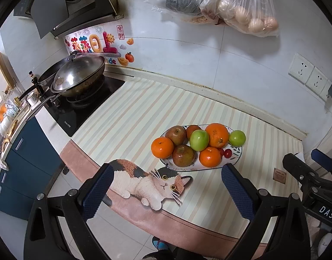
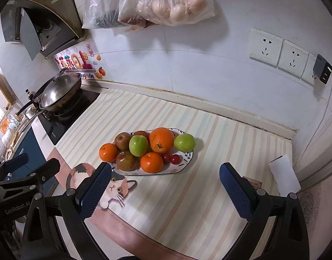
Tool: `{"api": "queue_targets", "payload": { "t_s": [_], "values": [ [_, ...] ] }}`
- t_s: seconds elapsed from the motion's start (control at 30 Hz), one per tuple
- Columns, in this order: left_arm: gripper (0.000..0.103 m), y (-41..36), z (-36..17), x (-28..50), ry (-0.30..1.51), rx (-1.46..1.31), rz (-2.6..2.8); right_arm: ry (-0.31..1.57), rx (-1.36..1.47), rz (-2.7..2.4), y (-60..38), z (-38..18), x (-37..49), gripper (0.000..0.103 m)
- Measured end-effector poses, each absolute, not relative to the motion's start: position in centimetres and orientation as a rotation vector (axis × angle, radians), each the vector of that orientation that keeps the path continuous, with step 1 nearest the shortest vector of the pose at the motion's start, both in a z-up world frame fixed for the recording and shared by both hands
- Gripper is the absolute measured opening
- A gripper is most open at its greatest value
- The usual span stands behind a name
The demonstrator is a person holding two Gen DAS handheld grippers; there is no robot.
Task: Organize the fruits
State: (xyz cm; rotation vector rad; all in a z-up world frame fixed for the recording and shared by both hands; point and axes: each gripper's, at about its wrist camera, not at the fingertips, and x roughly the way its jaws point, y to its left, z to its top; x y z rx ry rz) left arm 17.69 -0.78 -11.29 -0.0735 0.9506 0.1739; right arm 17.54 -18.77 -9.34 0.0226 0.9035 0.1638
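An oval white plate (image 1: 236, 159) (image 2: 183, 162) on the striped mat holds a pile of fruit: a big orange (image 1: 216, 134) (image 2: 161, 139), two smaller oranges (image 1: 162, 147) (image 2: 108, 152), two green apples (image 1: 199, 139) (image 2: 138, 145), brownish-red apples (image 1: 183, 155) (image 2: 126, 160) and small red cherries (image 1: 227, 153) (image 2: 175, 158). My left gripper (image 1: 168, 191) is open, held short of the plate over the cat picture. My right gripper (image 2: 166, 191) is open too, near the plate's front edge. Nothing lies between either pair of fingers.
A lidded wok (image 1: 79, 75) (image 2: 57, 91) sits on the stove at the left. Plastic bags (image 1: 241, 6) (image 2: 166, 2) of eggs and food hang on the wall. Wall sockets (image 2: 278, 52) are at the right, a white paper (image 2: 285, 175) by the mat's right edge.
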Motion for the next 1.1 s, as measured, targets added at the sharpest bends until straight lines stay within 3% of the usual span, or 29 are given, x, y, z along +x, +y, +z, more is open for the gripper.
{"api": "queue_targets", "payload": {
  "t_s": [1.1],
  "values": [
    [0.102,-0.59,-11.68,16.75,0.962,-0.067,0.158,0.924,0.029,0.178,-18.86,-9.78,17.02,0.102]
  ]
}}
